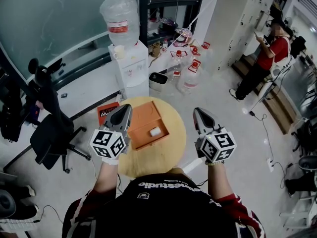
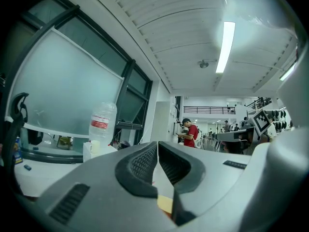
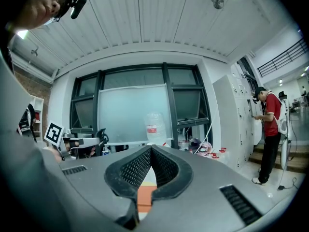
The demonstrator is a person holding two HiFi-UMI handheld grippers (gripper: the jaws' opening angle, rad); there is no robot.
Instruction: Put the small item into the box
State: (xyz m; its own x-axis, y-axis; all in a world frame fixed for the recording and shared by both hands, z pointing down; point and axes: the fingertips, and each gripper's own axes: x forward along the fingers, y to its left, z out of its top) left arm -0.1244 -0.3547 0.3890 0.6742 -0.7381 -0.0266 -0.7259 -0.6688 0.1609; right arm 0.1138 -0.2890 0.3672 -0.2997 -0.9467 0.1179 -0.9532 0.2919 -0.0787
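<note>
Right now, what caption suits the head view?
Small white item in orange box on round table; left gripper, right gripper both shut.

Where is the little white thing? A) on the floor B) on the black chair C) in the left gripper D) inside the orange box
D: the small white item lies inside the open orange box, which sits on the round table.

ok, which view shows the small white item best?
Head view: from above, the white item is plainly visible inside the orange box. Neither gripper view shows it; both look out across the room.
</note>
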